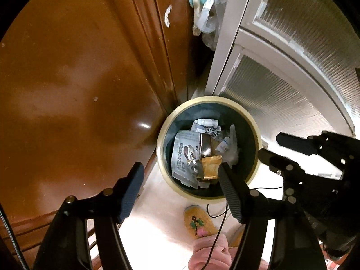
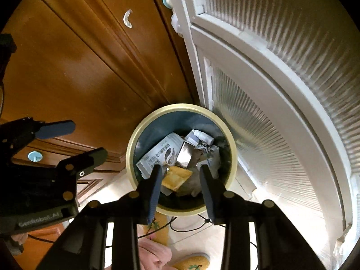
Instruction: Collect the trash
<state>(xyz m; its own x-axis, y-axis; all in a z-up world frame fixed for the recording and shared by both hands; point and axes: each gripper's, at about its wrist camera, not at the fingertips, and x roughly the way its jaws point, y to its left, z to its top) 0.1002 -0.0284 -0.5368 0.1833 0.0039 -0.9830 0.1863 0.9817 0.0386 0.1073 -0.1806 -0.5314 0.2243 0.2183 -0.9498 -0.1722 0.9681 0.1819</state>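
Both grippers hang over the waste bin [image 1: 208,149], pointing almost straight down into it. The bin is round, with a pale cream rim and a dark teal inside, and it stands on the light floor [image 1: 162,204] in the corner where the brown wooden cabinet [image 1: 74,85] meets the white-framed door with ribbed glass [image 1: 281,78].

The left gripper [image 1: 181,175] has its jaws spread wide with nothing between them; one blue-padded finger sits over the cabinet's edge and the other reaches over the near rim of the bin. The right gripper [image 2: 181,176] is held narrower, its two fingers framing the middle of the bin, and there is nothing pinched between them either.

The trash is already down in the bin: a large white printed packet [image 1: 183,155] against the left wall, an orange-yellow sachet [image 1: 211,165] near the front, a shiny silver piece [image 1: 205,146] between them, and small white bottles and crumpled wrappers [image 1: 207,123] toward the back (too jumbled to sort out one by one).

Below the bin a yellow embroidered slipper [image 1: 198,222] and a pink trouser leg [image 1: 209,252] show on the floor, with a thin black cable [image 1: 221,220] trailing past. Up in the corner a bundle of clear plastic bags [image 1: 207,18] hangs from a hook
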